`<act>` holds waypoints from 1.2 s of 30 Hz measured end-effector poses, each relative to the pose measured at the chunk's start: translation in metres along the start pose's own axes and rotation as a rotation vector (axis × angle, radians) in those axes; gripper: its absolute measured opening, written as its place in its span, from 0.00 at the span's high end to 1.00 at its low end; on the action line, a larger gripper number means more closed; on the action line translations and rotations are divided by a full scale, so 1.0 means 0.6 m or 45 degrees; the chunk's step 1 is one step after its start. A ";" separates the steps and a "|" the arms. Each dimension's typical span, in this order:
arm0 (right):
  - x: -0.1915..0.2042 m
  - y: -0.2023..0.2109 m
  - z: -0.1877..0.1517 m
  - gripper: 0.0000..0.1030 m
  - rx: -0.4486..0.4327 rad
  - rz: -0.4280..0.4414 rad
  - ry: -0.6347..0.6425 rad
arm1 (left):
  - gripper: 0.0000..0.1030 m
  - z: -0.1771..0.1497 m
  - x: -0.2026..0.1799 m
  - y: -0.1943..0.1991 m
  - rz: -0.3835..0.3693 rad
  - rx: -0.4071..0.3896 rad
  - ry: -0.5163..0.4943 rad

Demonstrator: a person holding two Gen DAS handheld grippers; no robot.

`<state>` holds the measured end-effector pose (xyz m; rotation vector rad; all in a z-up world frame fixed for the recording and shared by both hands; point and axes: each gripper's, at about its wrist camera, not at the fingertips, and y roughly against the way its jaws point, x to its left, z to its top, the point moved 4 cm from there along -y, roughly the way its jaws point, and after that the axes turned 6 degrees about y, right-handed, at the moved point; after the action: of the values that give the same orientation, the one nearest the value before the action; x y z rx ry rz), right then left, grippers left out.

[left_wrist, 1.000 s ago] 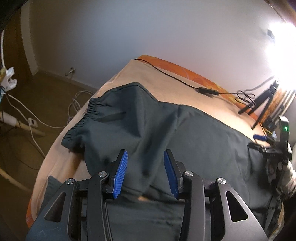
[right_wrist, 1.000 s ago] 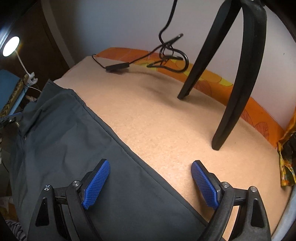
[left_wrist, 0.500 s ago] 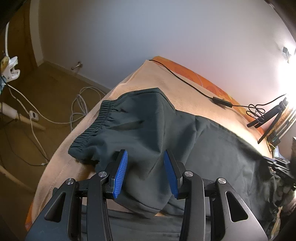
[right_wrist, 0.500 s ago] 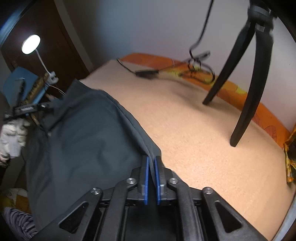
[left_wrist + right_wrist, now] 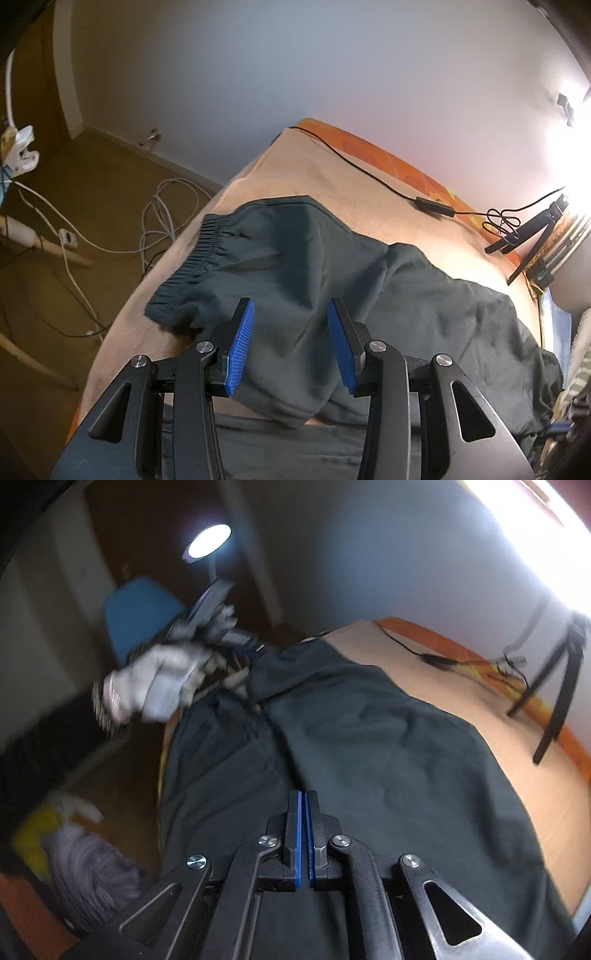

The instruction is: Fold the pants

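Dark grey pants (image 5: 424,314) lie across a peach-covered bed (image 5: 332,177), their elastic waistband (image 5: 199,251) toward the bed's left edge. My left gripper (image 5: 291,306) has its blue pads partly apart around a lifted bunch of the fabric. A rounded fold hangs below it over a lower layer. In the right wrist view, a gloved hand (image 5: 159,686) holds that gripper at the pants' far end, blurred. My right gripper (image 5: 304,797) is shut on the near edge of the pants (image 5: 369,757). The cloth runs away from its pads, raised off the bed (image 5: 517,746).
A black cable with an adapter (image 5: 432,205) crosses the far side of the bed. Black tripod legs (image 5: 561,686) stand on the bed at the right. White cables (image 5: 162,218) lie on the floor left of the bed. A cloth pile (image 5: 85,867) sits on the floor.
My right gripper closed on the pants' edge, then rose and swung left, carrying the cloth over the rest of the pants. The left gripper kept its hold and barely shifted.
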<state>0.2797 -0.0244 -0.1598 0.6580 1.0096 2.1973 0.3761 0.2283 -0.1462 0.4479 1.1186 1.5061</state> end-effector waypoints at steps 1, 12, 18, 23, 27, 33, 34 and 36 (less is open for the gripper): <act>0.000 -0.005 0.000 0.99 0.012 -0.024 0.017 | 0.59 0.002 -0.007 -0.003 -0.013 0.005 0.004; -0.250 -0.026 -0.004 0.41 0.048 -0.233 -0.262 | 0.58 -0.008 -0.040 -0.036 0.000 0.023 -0.058; -0.321 -0.073 -0.001 0.33 0.087 -0.210 -0.315 | 0.58 -0.003 -0.039 -0.043 0.009 0.026 -0.052; -0.306 -0.125 0.001 0.38 0.144 -0.170 -0.227 | 0.58 0.004 -0.029 -0.045 0.017 0.025 -0.030; -0.280 -0.153 -0.002 0.74 0.184 -0.153 -0.178 | 0.58 0.004 -0.021 -0.041 0.028 0.022 -0.030; -0.224 -0.131 0.013 0.99 0.130 -0.167 -0.123 | 0.58 0.008 -0.005 -0.029 0.033 0.012 -0.013; -0.208 -0.115 0.020 1.00 0.096 -0.149 -0.126 | 0.58 0.009 -0.002 -0.025 0.029 0.009 -0.004; -0.170 -0.082 0.032 1.00 0.034 -0.113 -0.114 | 0.58 0.011 0.003 -0.017 0.020 0.002 0.012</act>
<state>0.3781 -0.0628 -0.2055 0.7037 1.0050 2.0627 0.3864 0.2313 -0.1518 0.4518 1.1263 1.5223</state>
